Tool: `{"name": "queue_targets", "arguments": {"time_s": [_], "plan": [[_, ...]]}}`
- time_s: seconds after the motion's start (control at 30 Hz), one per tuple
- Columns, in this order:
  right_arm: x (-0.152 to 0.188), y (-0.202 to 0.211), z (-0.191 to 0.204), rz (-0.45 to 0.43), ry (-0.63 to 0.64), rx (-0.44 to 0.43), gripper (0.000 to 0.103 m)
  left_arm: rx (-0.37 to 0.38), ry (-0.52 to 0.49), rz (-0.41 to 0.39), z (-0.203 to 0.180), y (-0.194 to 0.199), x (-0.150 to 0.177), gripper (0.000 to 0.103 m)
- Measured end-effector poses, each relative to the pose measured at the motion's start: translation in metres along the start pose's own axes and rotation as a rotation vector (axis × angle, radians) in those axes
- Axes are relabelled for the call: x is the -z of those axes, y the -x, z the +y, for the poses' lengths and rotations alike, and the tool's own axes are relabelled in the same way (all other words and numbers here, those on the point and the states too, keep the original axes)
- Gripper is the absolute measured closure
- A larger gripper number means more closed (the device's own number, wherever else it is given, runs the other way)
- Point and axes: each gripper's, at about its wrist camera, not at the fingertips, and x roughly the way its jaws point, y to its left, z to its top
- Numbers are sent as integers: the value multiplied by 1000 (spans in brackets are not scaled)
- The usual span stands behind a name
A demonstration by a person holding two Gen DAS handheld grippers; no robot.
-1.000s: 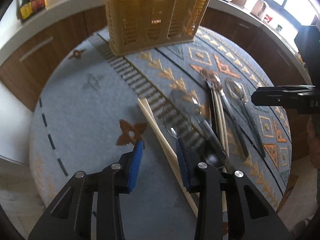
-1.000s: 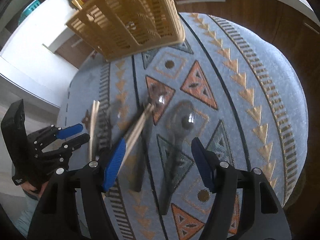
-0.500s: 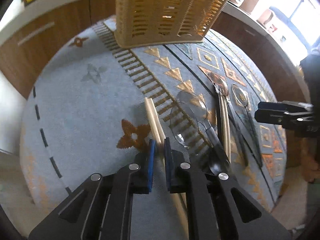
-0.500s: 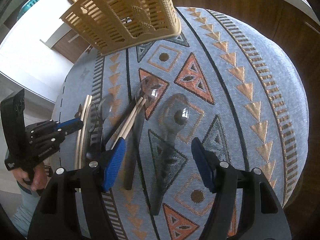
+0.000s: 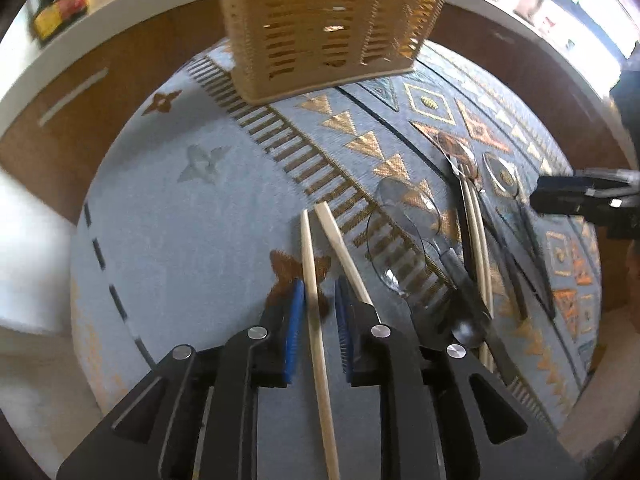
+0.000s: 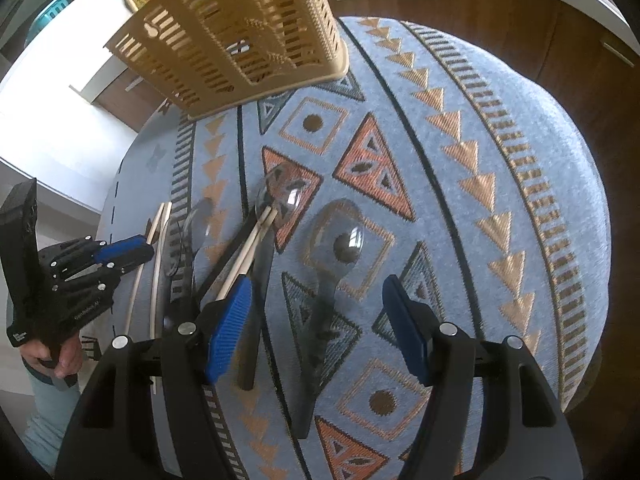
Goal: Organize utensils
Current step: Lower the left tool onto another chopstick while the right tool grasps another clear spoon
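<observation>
One chopstick [image 5: 314, 280] between the narrowly parted left gripper [image 5: 319, 312] pads, ungripped; right gripper [image 6: 316, 320] spread above a spoon [image 6: 334, 264].

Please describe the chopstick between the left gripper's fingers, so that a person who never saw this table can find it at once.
Start at the tan slotted basket at the far end of the patterned blue tablecloth, then come toward the near edge, left of the clear spoons. Two pale wooden chopsticks lie there; the wanted chopstick is the left one, running between the blue pads of the left gripper, while its neighbour slants outside the right finger.
</observation>
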Motion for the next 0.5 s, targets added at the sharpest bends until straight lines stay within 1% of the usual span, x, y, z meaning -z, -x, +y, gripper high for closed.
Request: {"name": "queue_targets", "arguments": {"time_s": [0.07, 0.13, 0.2, 0.23, 0.3, 0.37, 0.5], "plan": [[-5, 1, -1, -1, 4, 9, 39, 2, -22, 18, -2, -3, -6, 88], [-10, 0, -3, 2, 3, 22, 39, -19, -67, 38, -4, -5, -11, 97], [-16, -3, -6, 13, -6, 38, 40, -24, -113, 49, -7, -6, -13, 98], [-18, -6, -7, 20, -6, 42, 43, -23, -122, 53, -7, -5, -13, 98], [-19, -11, -6, 39, -3, 54, 57, -15, -117, 60, -6, -5, -16, 99], [-20, -19, -4, 73, -1, 57, 66, -3, -98, 51, -4, -5, -15, 99], [-22, -24, 1, 73, 2, 78, 66, 36, -41, 1, 6, -5, -13, 99]]}}
